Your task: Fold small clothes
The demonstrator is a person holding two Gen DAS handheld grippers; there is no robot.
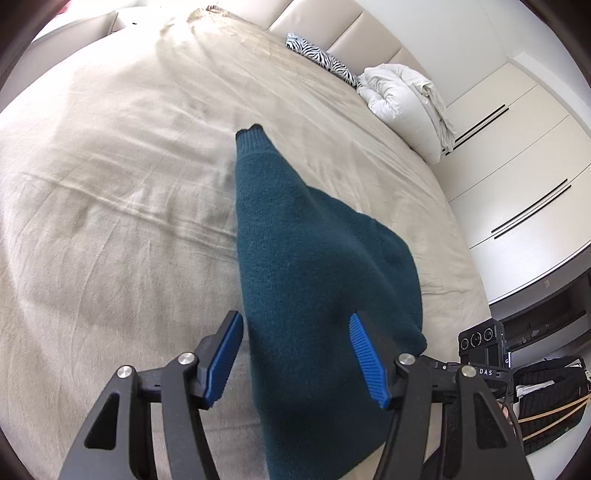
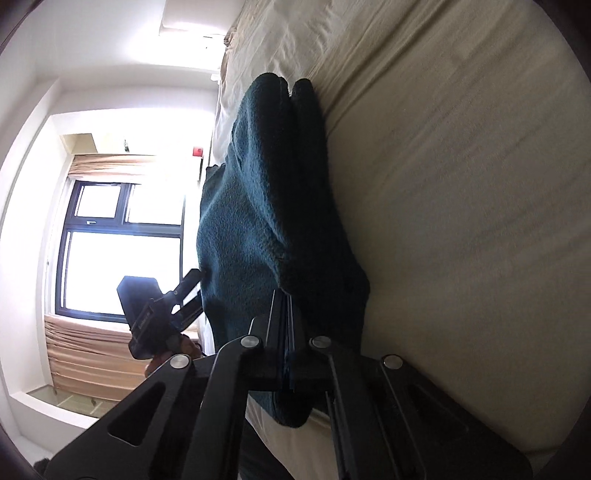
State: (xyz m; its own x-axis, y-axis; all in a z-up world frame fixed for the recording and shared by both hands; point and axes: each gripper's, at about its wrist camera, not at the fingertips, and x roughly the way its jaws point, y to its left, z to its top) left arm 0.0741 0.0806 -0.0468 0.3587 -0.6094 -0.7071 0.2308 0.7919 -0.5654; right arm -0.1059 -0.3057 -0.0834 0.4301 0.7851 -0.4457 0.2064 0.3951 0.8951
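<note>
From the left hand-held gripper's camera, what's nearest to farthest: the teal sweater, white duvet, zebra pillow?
1. Teal sweater, between the left hand-held gripper fingers.
2. White duvet, upper right on the bed.
3. Zebra pillow, beyond it, by the headboard.

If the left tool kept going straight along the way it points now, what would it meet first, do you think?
Most likely the teal sweater: it already lies between the open fingers of the left tool. Beyond it is the beige bedsheet.

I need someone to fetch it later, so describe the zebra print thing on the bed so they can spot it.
Start at the wide bed with the beige sheet and go to its padded cream headboard. The black-and-white zebra-striped pillow lies against it, beside a rumpled white duvet. It is the only patterned thing there.
</note>
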